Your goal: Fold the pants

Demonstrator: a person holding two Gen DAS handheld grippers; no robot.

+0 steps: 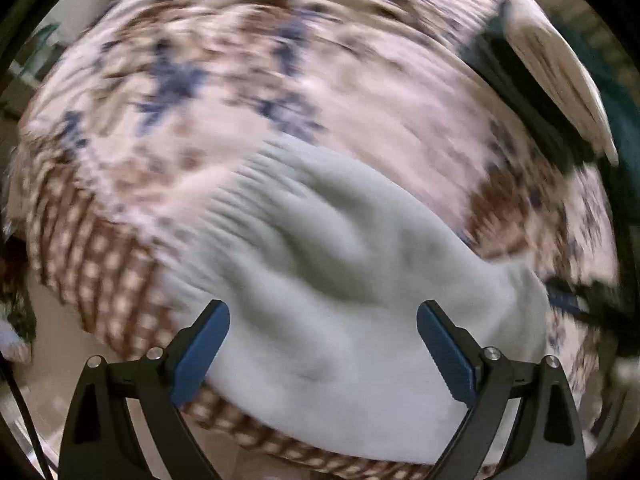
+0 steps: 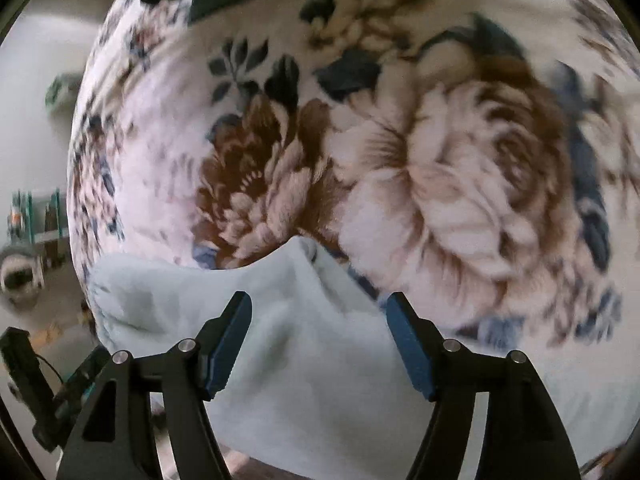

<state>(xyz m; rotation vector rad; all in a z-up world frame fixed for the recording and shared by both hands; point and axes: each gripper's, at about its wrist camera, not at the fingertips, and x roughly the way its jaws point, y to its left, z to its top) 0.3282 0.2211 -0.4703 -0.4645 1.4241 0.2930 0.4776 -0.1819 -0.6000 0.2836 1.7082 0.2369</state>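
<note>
In the left wrist view, the left tongs (image 1: 323, 332) are spread wide, and nothing is pinched between them. The pale pants (image 1: 340, 280) are seen right in front of them, lying on a bed covered by a flowered blanket (image 1: 240, 80). The ribbed band of the pants (image 1: 240, 200), likely the waist, is turned toward the upper left. The cloth is bumpy and wrinkled, so it is judged that it is not yet flat or folded. The tongs are probably kept wide so that an edge of the soft cloth can be taken in. The picture is blurry. At the upper right, a cream pillow (image 1: 560, 80) is seen past the blanket.

In the right wrist view, the right tongs (image 2: 318, 340) are also spread apart, and nothing is held. The pants (image 2: 312, 360) are spread under and between them, with one raised fold (image 2: 308, 248) poking up toward the big brown and pink flower (image 2: 460, 184). It cannot be told if the cloth is touched. A grab at an edge is likely planned.
</note>
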